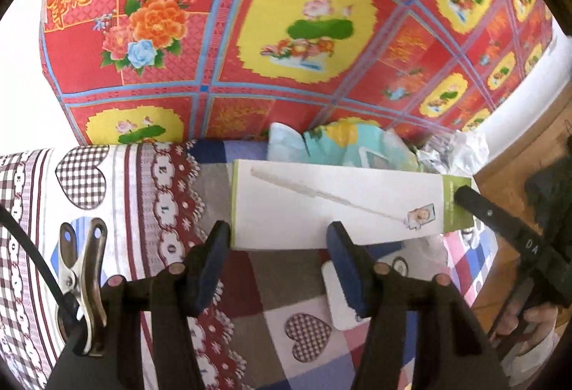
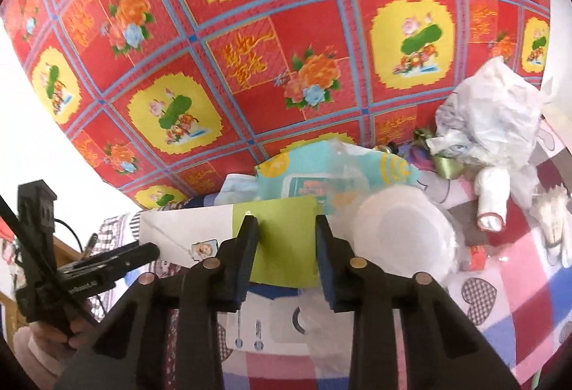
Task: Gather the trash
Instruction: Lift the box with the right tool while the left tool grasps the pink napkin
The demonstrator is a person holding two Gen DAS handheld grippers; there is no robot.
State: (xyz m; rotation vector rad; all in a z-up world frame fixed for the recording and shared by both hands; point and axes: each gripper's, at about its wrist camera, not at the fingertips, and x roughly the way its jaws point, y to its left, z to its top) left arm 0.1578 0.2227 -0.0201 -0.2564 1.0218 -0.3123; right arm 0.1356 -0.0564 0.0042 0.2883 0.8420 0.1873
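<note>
right tongs [image 2: 287, 248] clamped on green end of long white box [image 1: 332, 207]; left tongs [image 1: 277, 259] apart around box's near edge, not gripping. box held over patterned bed [image 1: 143, 197]. risk: one-ended grip lets box pivot, slipping onto wipes pack [image 2: 321, 175].

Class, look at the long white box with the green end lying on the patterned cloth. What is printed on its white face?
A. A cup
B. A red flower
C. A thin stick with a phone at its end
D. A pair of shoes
C: the box shows a thin stick running diagonally to a phone.
</note>
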